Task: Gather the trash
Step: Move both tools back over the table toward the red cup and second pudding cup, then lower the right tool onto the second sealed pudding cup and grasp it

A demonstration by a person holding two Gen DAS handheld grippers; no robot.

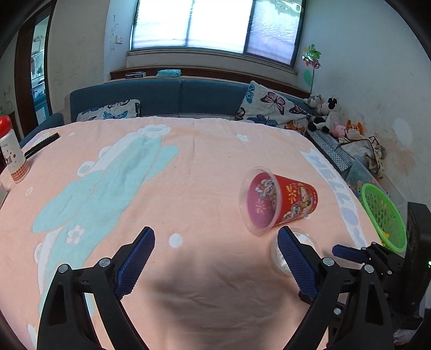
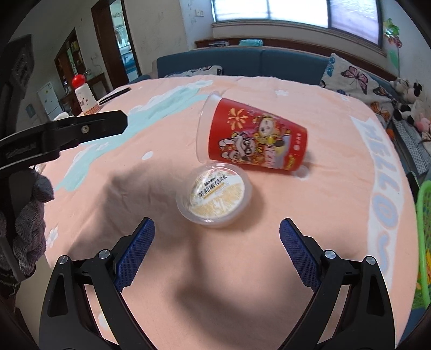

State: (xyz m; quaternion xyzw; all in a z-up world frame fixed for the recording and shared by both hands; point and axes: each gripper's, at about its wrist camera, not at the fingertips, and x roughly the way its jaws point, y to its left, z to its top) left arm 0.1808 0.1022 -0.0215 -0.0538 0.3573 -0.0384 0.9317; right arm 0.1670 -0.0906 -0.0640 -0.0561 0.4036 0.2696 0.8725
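Red cartoon-printed plastic cup (image 2: 256, 137) lies tipped on the peach-clothed tabletop (image 2: 336, 215), touching a round clear-plastic lidded tub (image 2: 215, 198); left gripper (image 1: 215, 258) and right gripper (image 2: 216, 254) both gape wide, empty.

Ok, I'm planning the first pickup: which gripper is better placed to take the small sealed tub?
Right. The right gripper is open with the sealed tub centred just ahead; the left gripper has it off beside its right finger.

Left wrist view low over the bench (image 1: 188, 167), facing the window (image 1: 215, 24), right wrist view closer, further right, both sharing the red cup (image 1: 285, 202) and green basket (image 1: 382, 215).
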